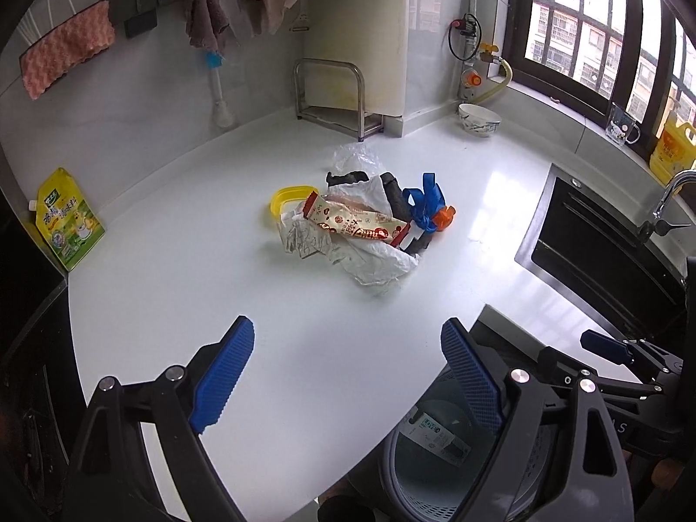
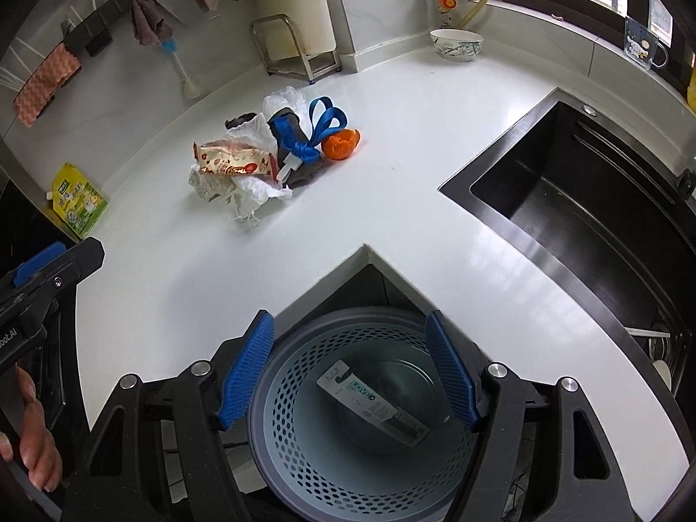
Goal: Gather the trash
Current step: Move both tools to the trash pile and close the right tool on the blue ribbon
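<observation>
A pile of trash lies mid-counter: a red-and-cream snack wrapper [image 1: 356,222] [image 2: 230,161] on crumpled white paper [image 1: 374,265], a blue ribbon [image 1: 424,200] [image 2: 322,126], an orange peel [image 1: 444,216] [image 2: 341,143], a yellow ring [image 1: 280,200], dark scraps and clear plastic. My left gripper [image 1: 348,374] hovers over the near counter, open and empty, well short of the pile. Over a grey perforated bin [image 2: 282,439] [image 1: 417,491] below the counter's notch stands my right gripper [image 2: 350,374], also open and empty. A printed card [image 2: 374,400] lies in the bin.
A black sink [image 2: 522,217] with a faucet [image 1: 670,191] is on the right. A bowl [image 2: 456,43], a metal rack [image 2: 300,52], a glass mug [image 2: 644,43] and a yellow-green pouch [image 2: 78,200] stand along the walls. A hand [image 2: 30,435] holds the left gripper.
</observation>
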The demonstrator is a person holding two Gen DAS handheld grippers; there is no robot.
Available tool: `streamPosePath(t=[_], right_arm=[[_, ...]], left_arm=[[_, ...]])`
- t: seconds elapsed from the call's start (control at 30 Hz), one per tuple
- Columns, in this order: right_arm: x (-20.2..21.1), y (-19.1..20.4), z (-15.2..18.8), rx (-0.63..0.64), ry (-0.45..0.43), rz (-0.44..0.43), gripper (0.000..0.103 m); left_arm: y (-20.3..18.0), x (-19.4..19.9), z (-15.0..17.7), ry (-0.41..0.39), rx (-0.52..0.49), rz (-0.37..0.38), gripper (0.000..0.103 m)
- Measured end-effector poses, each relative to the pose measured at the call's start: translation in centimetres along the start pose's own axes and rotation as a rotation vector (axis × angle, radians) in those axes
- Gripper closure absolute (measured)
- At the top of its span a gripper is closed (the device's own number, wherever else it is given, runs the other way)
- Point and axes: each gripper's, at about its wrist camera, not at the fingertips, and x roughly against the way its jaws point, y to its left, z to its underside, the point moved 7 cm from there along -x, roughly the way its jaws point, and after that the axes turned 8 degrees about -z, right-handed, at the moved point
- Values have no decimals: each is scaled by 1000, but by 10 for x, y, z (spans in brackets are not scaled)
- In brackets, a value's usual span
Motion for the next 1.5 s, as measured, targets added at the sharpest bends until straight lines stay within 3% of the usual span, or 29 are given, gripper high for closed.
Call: streamPosePath(t=[0.37, 0.47, 0.9, 1.5], right_arm=[[-22, 4, -44, -36, -39, 27, 34], [-31, 4, -54, -56, -47, 28, 34], [-87, 7, -89, -91, -61, 18, 34], [-146, 16, -137, -88, -82, 54, 32]], left_arm=[[11, -40, -24, 19, -27, 30, 15], [14, -51, -31, 16, -37, 26, 10], [37, -98, -61, 4, -46, 15, 8], [41, -149, -71, 48, -34, 63, 8]])
